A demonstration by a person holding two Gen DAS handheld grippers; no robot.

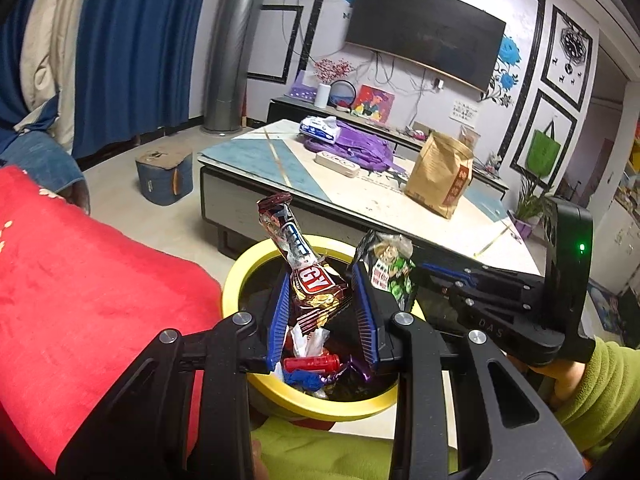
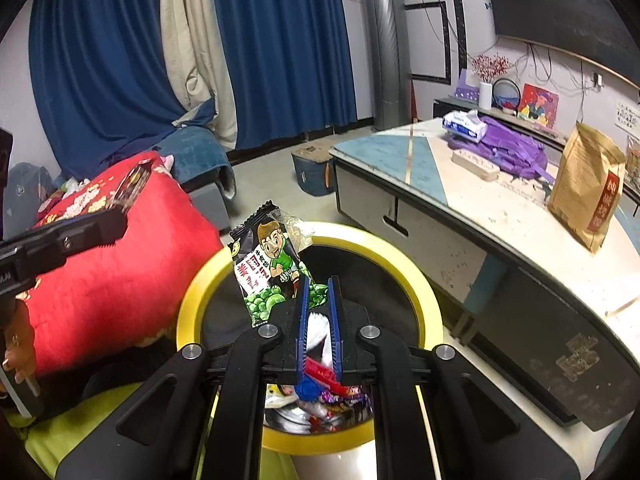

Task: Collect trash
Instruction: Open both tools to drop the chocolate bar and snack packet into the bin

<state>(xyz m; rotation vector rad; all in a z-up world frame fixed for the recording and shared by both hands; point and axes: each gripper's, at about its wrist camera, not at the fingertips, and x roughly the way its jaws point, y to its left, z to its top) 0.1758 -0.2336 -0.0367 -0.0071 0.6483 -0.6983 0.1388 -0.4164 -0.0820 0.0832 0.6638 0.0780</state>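
- On the left we see a red cushion point(image 1: 92, 276), just beside the bin point(image 1: 256, 264).
- Our left gripper point(image 1: 322, 300) hangs over the yellow-rimmed bin, its blue fingers point(image 1: 280, 312) clenched on a brown candy wrapper point(image 1: 308, 280) that sticks up above the rim.
- Inside the bin lies other trash point(image 1: 316, 364): a red piece, a blue and purple foil, white plastic.
- Our right gripper point(image 2: 319, 304) is also above the bin point(image 2: 424, 292), fingers point(image 2: 302, 320) nearly together and pinching the lower edge of a green pea snack bag point(image 2: 272, 268), which leans up and to the left.
- In the left wrist view the same bag point(image 1: 386, 268) shows just right of the candy wrapper.
- Behind the bin stands the counter point(image 1: 256, 156), carrying a tissue pack point(image 1: 320, 128), a purple bag point(image 1: 360, 146) and a brown paper bag point(image 1: 440, 172).
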